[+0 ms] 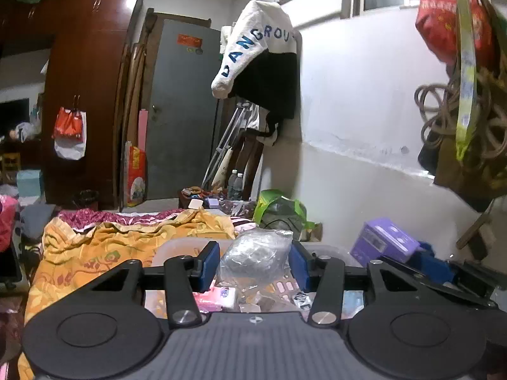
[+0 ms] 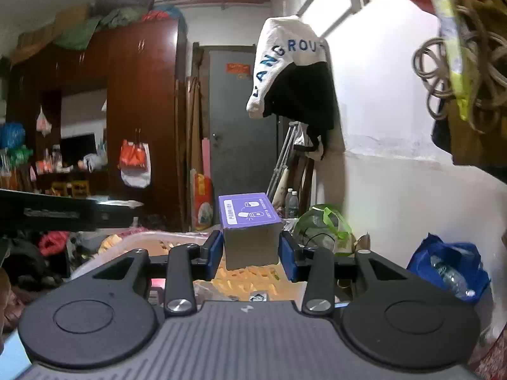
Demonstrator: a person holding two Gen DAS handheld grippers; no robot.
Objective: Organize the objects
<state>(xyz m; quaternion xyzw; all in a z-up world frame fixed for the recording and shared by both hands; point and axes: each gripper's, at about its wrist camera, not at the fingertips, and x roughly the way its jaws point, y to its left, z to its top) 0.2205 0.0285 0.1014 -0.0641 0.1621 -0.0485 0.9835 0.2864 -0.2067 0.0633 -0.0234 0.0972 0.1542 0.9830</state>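
bed (image 1: 133, 240) under orange quilt, brown wardrobe (image 1: 92, 63) behind; left gripper (image 1: 255, 264) clamps clear bag (image 1: 256, 256), right gripper (image 2: 250, 253) clamps purple box (image 2: 250, 221).

A cluttered home bedroom is indicated: a tall wooden wardrobe (image 1: 92, 88), a bed covered with an orange patterned sheet (image 1: 104, 250), clothing (image 1: 259, 63) hung on a wall rail, a grey door (image 1: 183, 107).
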